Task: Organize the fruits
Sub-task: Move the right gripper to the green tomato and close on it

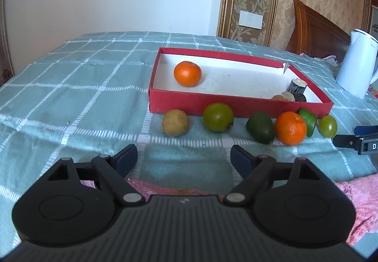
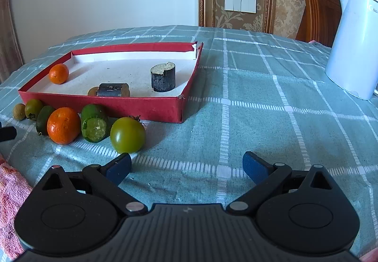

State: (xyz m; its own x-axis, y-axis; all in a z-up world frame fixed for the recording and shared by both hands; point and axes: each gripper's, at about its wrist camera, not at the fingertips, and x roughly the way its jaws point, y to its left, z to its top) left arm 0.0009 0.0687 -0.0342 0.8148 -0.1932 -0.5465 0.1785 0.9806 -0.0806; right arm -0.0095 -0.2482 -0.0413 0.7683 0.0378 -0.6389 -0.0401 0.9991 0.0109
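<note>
We hold both grippers low over the bench, the left gripper (image 1: 183,155) and the right gripper (image 2: 187,164) with fingers spread and nothing between them, while one orange (image 1: 187,73) sits in the far-left corner of the red box (image 1: 212,102). To do the next pick well, we judge we should centre the left fingers on the round tan fruit (image 1: 175,122) just in front of the box's near wall. The cut green piece (image 2: 94,125), also just in front of that wall, lies on its side, long axis running from box toward us, cut face toward the right gripper.
</note>
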